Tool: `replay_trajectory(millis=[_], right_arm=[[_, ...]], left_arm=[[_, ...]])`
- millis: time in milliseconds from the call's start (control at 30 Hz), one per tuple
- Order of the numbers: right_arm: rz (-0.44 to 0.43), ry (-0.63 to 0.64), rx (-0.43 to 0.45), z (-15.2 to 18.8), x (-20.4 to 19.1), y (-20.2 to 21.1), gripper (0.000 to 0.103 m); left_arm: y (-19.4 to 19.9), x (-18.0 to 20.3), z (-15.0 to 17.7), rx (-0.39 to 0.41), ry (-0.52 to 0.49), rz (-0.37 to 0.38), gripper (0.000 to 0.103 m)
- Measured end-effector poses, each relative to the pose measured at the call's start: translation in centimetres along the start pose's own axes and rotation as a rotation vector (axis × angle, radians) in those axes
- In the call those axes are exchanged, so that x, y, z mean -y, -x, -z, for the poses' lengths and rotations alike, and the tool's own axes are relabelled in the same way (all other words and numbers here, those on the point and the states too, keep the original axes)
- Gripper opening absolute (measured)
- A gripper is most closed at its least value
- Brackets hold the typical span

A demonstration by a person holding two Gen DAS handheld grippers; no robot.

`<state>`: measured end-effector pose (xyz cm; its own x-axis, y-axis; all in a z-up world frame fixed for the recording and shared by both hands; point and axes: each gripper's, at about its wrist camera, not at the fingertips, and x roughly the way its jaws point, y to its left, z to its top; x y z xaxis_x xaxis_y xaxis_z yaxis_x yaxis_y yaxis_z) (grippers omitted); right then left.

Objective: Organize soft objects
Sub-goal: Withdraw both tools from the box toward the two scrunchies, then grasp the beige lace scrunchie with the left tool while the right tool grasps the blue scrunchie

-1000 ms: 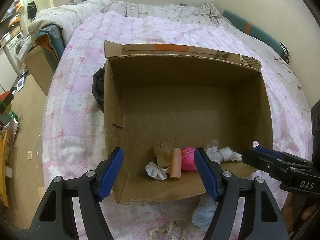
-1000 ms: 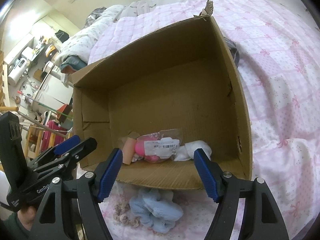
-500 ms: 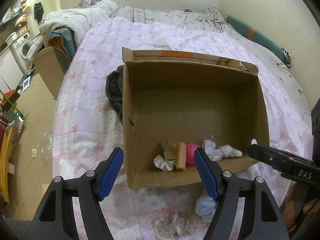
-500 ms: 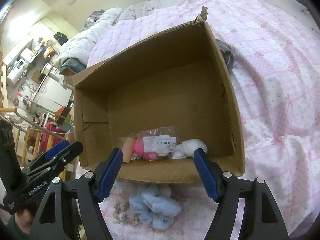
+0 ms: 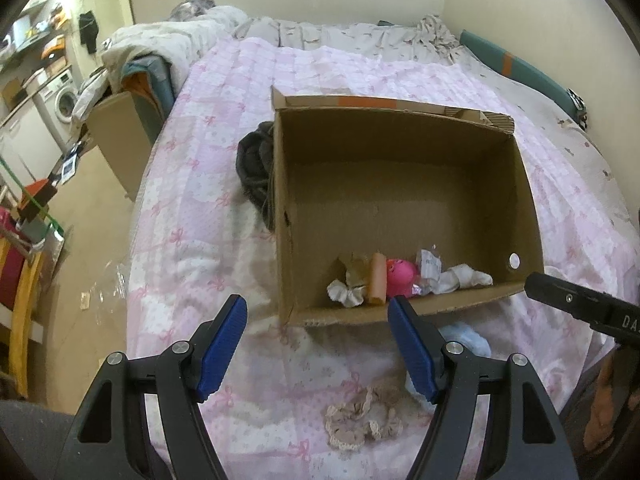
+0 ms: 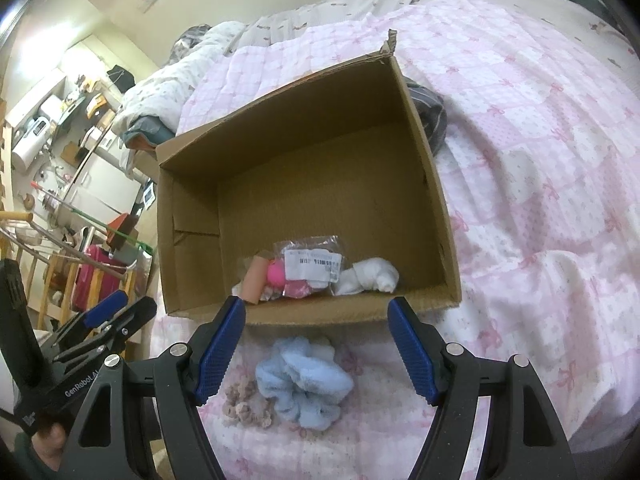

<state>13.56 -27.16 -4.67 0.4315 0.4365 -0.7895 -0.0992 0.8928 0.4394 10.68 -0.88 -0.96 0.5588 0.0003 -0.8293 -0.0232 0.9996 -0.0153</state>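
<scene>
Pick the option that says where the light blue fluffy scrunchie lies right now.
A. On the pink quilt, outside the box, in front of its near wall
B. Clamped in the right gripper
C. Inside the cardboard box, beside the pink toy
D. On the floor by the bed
A: the light blue scrunchie rests on the pink quilt just outside the near wall of the cardboard box, and the right gripper is open above it, holding nothing.

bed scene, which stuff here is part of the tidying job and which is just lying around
Part of the job:
- open brown cardboard box
- fluffy light blue scrunchie
- beige lace scrunchie
- white rolled socks
- pink plush toy

Just lying about:
- dark grey bundled garment
- pink patterned quilt
- white washing machine
</scene>
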Motion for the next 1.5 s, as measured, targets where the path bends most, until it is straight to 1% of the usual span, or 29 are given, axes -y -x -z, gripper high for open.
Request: replay_trajectory(millis=[167,367,533,700,800,900,1000,1033,1167,1267,1333,1367,1400,1433,1500], right_arm=[[-0.012,-0.003,-0.010,1.1,-0.3,0.3,0.078],[-0.023,-0.006,-0.032,2.7,-0.9,0.3,0.078],[-0.024,-0.004,-0.043,3.4,-1.3,0.3,0.078],[0.014,0.004,-0.083,3.6,-1.3,-0.9,0.078],[0.024,0.021,-0.144,3.8,-1.6,-2.6,0.081],[0.076,0.085,-0.195,4.1,-2.6,-4.9,0.082],[0.088,0.153,-0.273,4.7,-3.9,-7.6,0.089],[0.100,0.180,-0.295,5.0,-4.3,-8.4,0.090],[0.207,0.312,-0.326,6.4,-5.8,-10.4,0.091],[0.254,0.351,-0.340,7.0,-6.0,-11.3,0.091],[0.264,0.355,-0.337,7.0,-5.9,-11.5,0.091],[0.260,0.351,-0.336,7.0,-5.8,-11.5,0.089],[0.255,0.349,-0.336,7.1,-5.8,-11.5,0.079],[0.253,0.350,-0.339,7.1,-5.7,-11.5,0.066],[0.240,0.342,-0.358,7.2,-5.4,-11.7,0.053]], left_arm=[[-0.1,-1.0,0.9,-0.038,0.056,0.010,0.070],[0.1,-1.4,2.0,-0.059,0.087,0.008,0.070],[-0.3,-1.7,2.9,-0.092,0.114,0.001,0.070],[-0.9,-2.4,3.0,-0.120,0.158,0.005,0.070],[-1.4,-2.7,3.1,-0.137,0.182,0.009,0.070],[-1.7,-2.9,3.2,-0.152,0.189,0.008,0.070],[-1.6,-2.9,3.2,-0.148,0.188,0.006,0.070],[-1.6,-2.9,3.3,-0.148,0.189,0.008,0.070],[-1.9,-2.9,3.3,-0.158,0.192,0.011,0.070],[-2.1,-2.7,3.3,-0.163,0.188,0.011,0.070],[-2.2,-2.5,3.4,-0.165,0.179,0.008,0.070],[-2.3,-2.4,3.4,-0.168,0.176,0.007,0.070],[-2.4,-2.4,3.5,-0.173,0.173,0.007,0.070],[-2.5,-2.3,3.5,-0.177,0.172,0.007,0.070],[-2.7,-2.3,3.6,-0.185,0.171,0.007,0.070]])
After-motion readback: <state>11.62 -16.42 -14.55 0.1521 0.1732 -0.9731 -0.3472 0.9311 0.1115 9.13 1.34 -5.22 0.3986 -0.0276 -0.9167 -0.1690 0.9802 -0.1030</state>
